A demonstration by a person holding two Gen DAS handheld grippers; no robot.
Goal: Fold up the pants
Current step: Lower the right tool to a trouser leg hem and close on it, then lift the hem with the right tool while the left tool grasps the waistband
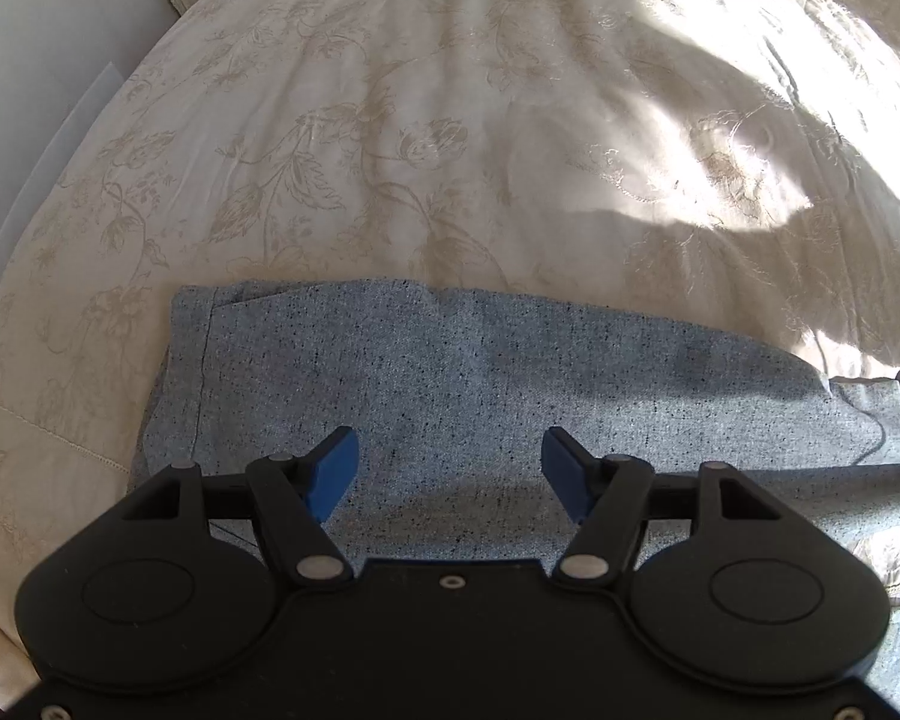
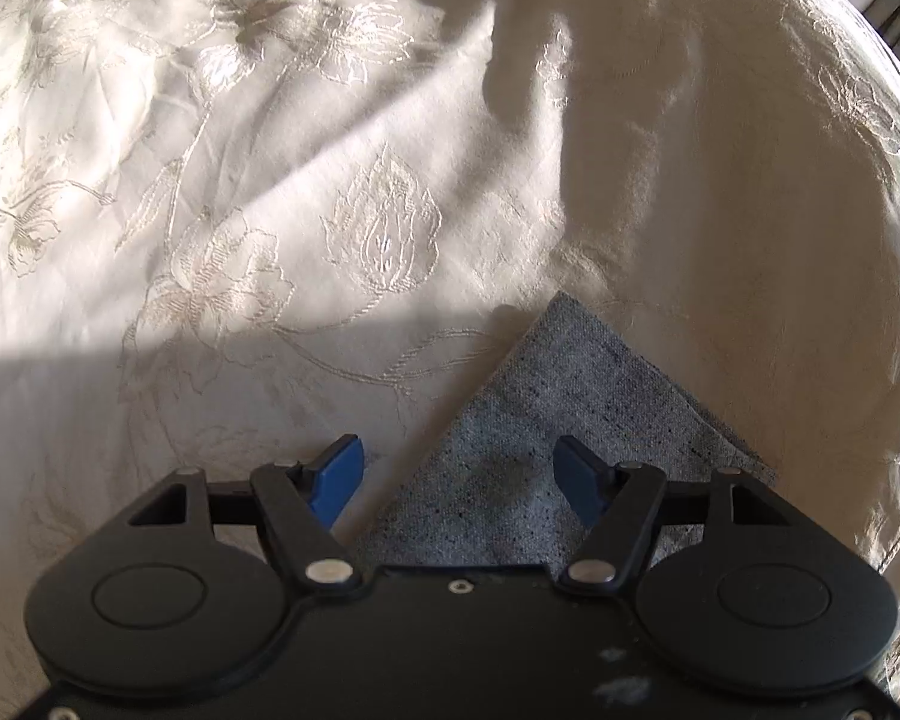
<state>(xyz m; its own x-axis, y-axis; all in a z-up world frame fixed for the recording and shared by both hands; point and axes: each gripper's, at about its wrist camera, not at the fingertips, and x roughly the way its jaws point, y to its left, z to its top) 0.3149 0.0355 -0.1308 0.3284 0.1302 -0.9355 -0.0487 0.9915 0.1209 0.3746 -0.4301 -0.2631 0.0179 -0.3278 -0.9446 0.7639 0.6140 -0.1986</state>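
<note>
Cream floral-embroidered bedspread (image 1: 390,120) fills both frames, sun patches upper right in the left view. Speckled grey-blue woven pants (image 1: 480,372) lie flat across the lower middle; one corner pokes up lower right in the right view. Left gripper (image 1: 450,468) and right gripper (image 2: 459,474) hover over them, blue pads spread apart, holding nothing.

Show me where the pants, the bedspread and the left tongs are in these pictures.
pants (image 1: 510,372): left wrist view, middle of the grey cloth.
bedspread (image 1: 390,120): left wrist view, bare flowered part.
left tongs (image 1: 450,471): left wrist view, midway between the blue tips.
</note>
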